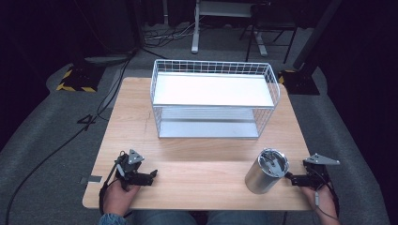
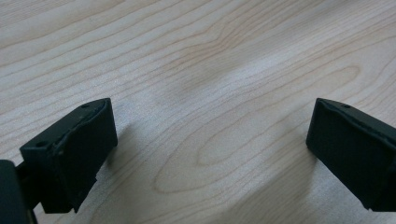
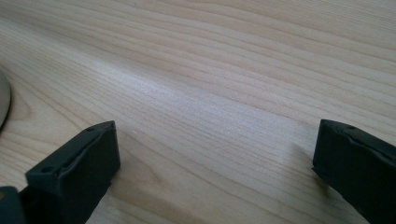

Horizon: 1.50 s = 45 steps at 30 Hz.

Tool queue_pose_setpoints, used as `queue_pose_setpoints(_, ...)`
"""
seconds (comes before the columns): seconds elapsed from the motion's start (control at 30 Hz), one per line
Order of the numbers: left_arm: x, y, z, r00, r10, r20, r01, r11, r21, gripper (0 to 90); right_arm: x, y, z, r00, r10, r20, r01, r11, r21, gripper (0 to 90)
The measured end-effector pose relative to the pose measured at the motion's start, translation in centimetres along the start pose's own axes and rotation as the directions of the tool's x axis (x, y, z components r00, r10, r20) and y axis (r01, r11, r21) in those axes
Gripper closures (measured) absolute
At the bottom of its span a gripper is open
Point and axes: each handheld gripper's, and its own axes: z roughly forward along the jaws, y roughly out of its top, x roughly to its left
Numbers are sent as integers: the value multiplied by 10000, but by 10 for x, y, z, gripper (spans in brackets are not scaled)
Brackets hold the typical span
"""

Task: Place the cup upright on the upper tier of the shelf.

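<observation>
A steel tumbler with a lid stands upright at the table's front right. Its edge shows as a grey sliver at the left of the right gripper view. My right gripper rests on the table just right of the tumbler, pointing toward it; its jaws stand wide apart over bare wood. My left gripper lies at the front left, pointing right, with its jaws also spread wide and nothing between them.
A white wire basket with a flat white shelf inside stands at the back middle of the wooden table. Cables and stand legs lie on the grey floor beyond the table.
</observation>
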Motion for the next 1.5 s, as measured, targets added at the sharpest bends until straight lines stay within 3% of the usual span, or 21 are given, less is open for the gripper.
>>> queue_pose_setpoints(0.77, 1, 2, 1, 10000, -64, -49, 64, 10000, 38, 24, 0, 0, -1, 10000, 39, 51, -39, 10000, -40, 26)
queue_pose_setpoints(0.87, 1, 2, 1, 10000, -73, -54, 74, 10000, 36, 24, 1, -1, -2, 10000, 48, 54, -48, 10000, -50, 42)
queue_pose_setpoints(0.9, 2, 2, 1, 10000, -72, -55, 72, 10000, 37, 24, 0, -2, -4, 10000, 97, 0, -97, 9997, -234, 111)
queue_pose_setpoints(1.07, 1, 2, 1, 10000, -76, -54, 76, 10000, 35, 24, 0, -2, -7, 9996, 178, -201, -184, 9994, -304, 121)
queue_pose_setpoints(1.43, 1, 2, 2, 9999, -142, -82, 142, 9999, -2, 24, 7, 4, -38, 9981, 95, -603, -141, 9970, -765, 109)
queue_pose_setpoints(1.5, 1, 2, 2, 9999, -144, -91, 144, 9999, -14, 24, 11, 6, -45, 9980, -124, -620, 75, 9969, -788, 108)
